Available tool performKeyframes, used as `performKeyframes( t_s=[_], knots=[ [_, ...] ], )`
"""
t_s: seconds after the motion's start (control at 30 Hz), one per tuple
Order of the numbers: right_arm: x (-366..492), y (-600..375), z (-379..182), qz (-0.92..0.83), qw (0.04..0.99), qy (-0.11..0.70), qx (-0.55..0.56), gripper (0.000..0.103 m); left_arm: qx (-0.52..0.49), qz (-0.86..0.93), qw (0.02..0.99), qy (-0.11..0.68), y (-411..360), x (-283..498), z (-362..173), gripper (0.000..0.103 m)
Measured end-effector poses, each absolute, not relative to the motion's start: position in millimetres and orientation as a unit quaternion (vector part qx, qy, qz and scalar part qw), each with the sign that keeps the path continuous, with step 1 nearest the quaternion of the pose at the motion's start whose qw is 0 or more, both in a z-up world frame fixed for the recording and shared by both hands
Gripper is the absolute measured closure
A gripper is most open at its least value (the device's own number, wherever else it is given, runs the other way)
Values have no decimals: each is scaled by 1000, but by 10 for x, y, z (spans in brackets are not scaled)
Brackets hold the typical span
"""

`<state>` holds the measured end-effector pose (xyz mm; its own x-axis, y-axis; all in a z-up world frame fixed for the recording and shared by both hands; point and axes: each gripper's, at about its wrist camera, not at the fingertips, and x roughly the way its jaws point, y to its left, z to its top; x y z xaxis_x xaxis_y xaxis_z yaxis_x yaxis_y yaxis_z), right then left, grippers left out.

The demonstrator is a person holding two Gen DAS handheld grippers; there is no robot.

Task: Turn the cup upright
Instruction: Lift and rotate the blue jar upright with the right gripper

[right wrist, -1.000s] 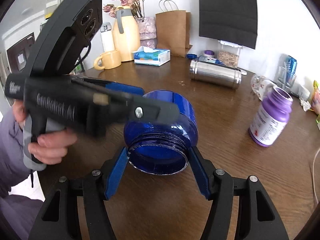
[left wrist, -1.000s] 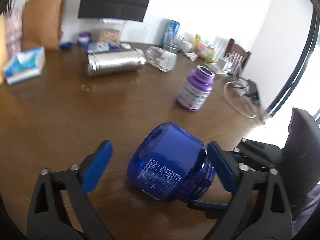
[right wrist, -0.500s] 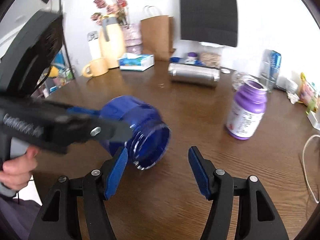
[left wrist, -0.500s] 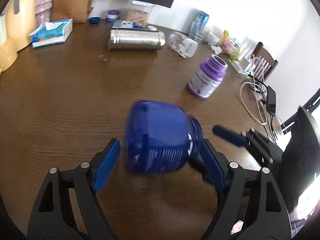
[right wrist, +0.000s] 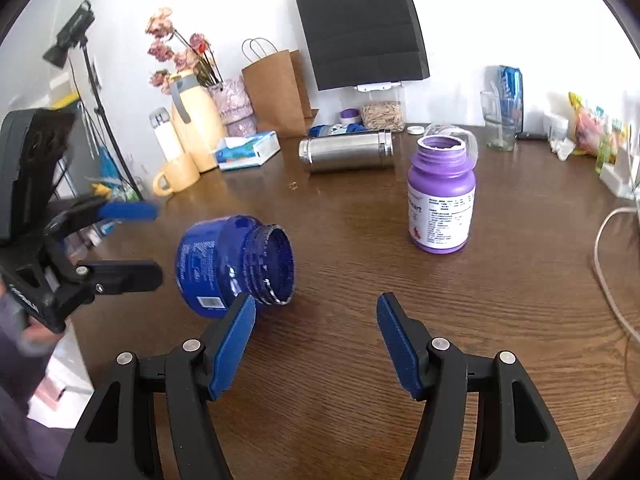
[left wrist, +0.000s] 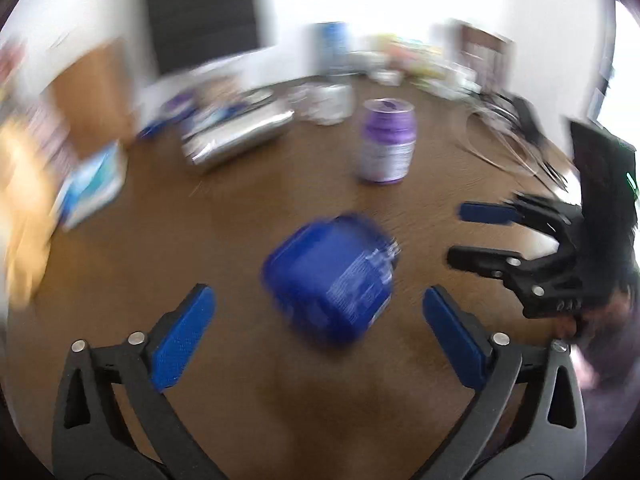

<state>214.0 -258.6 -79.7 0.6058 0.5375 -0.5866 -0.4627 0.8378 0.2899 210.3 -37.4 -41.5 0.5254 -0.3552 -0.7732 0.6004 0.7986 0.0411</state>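
Both hand-held grippers [left wrist: 318, 320] [right wrist: 316, 330] wide apart, empty; blue cup [right wrist: 234, 266] on side.

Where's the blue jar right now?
The blue jar lies on its side on the wooden table, mouth toward the purple bottle. In the right wrist view it sits left of centre, between the two open hand-held grippers, held by neither.

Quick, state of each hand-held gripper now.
Left hand-held gripper: open, holding nothing; blue jar lies free.
Right hand-held gripper: open, empty.

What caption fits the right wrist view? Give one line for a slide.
Open right gripper faces the blue jar lying on its side on the wooden table, purple bottle upright behind.
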Motion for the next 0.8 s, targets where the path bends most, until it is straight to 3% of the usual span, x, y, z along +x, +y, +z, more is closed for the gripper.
performKeyframes(
  t_s=[0.13, 0.27, 0.33, 0.5, 0.8],
  knots=[
    [2159, -2601, -797, 246, 900, 357, 52, 36, 254, -322, 800, 439, -729, 2399, -605, 0],
    [2104, -2705, -788, 242, 899, 355, 80, 32, 313, -303, 775, 457, -898, 2497, -880, 9],
    [2103, -2734, -809, 235, 898, 362, 82, 20, 286, -299, 780, 469, -856, 2524, -876, 10],
    [2179, -2746, -855, 258, 882, 377, 116, 20, 190, -275, 803, 493, -615, 2551, -848, 10],
    [2524, -2596, -1095, 388, 739, 428, 348, 20, 105, -272, 854, 431, -378, 2242, -551, 11]
  ],
)
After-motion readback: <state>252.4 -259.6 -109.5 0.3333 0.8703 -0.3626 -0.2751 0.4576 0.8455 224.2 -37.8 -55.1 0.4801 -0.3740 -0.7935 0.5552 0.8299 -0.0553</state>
